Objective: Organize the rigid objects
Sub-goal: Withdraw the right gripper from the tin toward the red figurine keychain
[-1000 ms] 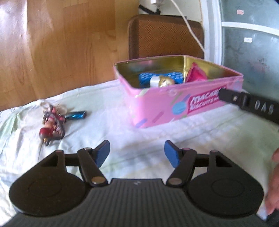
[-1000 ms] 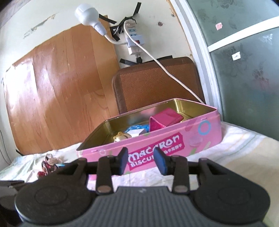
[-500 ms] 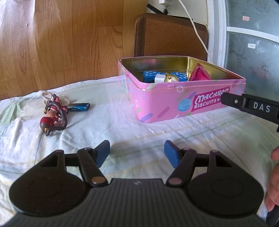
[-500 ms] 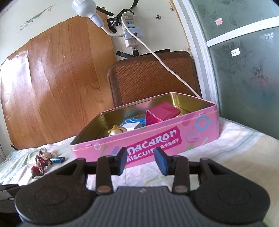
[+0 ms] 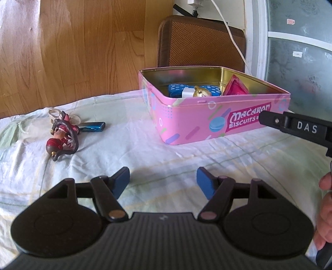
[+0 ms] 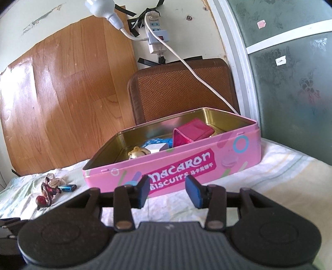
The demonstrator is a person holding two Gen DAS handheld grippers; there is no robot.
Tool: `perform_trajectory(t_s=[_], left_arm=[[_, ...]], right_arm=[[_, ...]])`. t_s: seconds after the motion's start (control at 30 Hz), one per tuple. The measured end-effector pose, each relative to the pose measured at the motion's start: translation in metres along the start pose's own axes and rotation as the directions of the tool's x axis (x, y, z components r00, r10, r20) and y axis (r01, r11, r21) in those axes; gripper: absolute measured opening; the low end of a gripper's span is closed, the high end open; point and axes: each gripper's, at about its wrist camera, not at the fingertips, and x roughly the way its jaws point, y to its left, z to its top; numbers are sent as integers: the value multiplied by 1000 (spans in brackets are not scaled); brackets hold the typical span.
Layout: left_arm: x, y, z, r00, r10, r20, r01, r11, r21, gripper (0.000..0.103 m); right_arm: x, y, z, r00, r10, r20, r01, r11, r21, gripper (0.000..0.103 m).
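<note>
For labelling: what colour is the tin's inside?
Gold, on the pink macaron biscuit tin; clearest in the right wrist view.

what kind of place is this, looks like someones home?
Probably a room in a home: a sheet-covered surface, likely a bed or table, a power strip taped to the wall, and a frosted floral glass panel.

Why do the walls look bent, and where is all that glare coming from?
Both wrist views use fisheye lenses, so straight edges bow near the borders, like the window frame in the right wrist view. In the left wrist view, daylight washes out the wood panel at top left and the white sheet. The biscuit tin stays sharp.
</note>
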Motion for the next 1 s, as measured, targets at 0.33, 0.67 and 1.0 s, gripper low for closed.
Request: perform_trajectory(t_s=[0.33, 0.67, 1.0], left_arm=[[-3, 6, -3, 1000, -1, -8, 1, 1000, 9, 77], [-12, 65, -10, 995, 94, -40, -95, 995, -26, 80], [-16, 155, -10, 965, 255, -57, -259, 963, -78, 82]], right_arm=[[0, 2, 0, 1000, 3, -4, -3, 1000, 0, 40], [0, 24, -5, 999, -10, -48, 5, 995, -98, 40], [-4, 96, -25, 978, 148, -150, -179, 959, -219, 40]])
